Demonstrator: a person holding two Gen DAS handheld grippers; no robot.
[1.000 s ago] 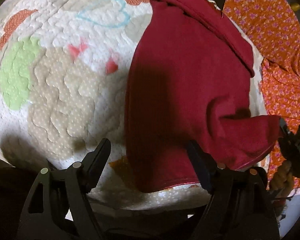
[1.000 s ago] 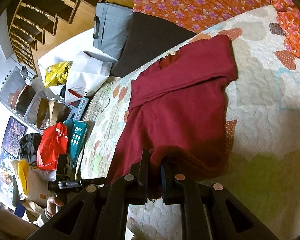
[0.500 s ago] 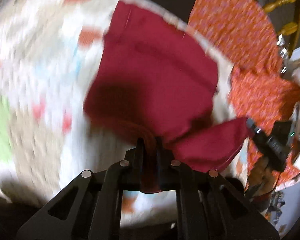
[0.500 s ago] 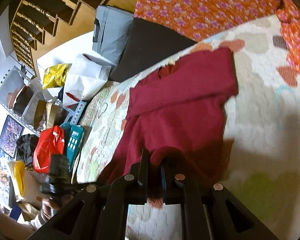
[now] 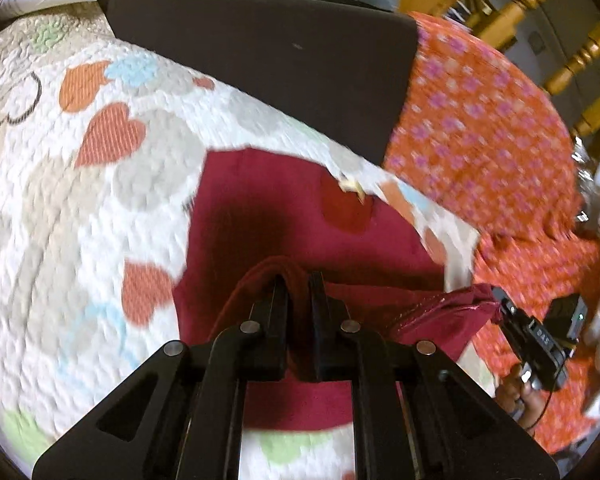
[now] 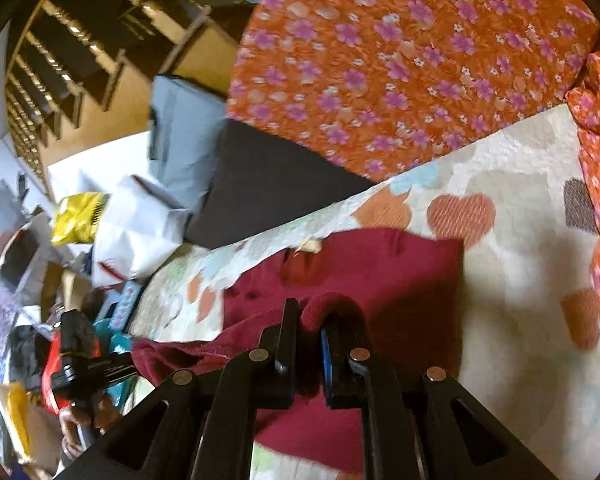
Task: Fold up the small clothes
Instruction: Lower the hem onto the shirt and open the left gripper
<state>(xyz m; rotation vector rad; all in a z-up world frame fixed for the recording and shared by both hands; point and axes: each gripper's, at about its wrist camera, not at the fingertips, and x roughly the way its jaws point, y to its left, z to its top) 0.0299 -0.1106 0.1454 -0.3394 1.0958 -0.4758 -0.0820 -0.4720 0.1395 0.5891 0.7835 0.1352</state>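
Nearest us, our left tongs (image 5: pixel 298 280) and right tongs (image 6: pixel 310 316) are each nearly closed, pinching the near hem of the maroon shirt (image 5: pixel 284 216) raised above the quilted bed (image 5: pixel 80 184). We judge the lengthwise fold mid-way: hem not yet laid on the far collar; orange floral cloth (image 6: pixel 400 60) beyond.

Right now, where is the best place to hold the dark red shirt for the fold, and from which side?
Grip the shirt at its near hem corners, coming from the near edge, as both grippers, left and right, do now. The collar end lies flat on the quilt, so the lifted hem can probably be carried over it.
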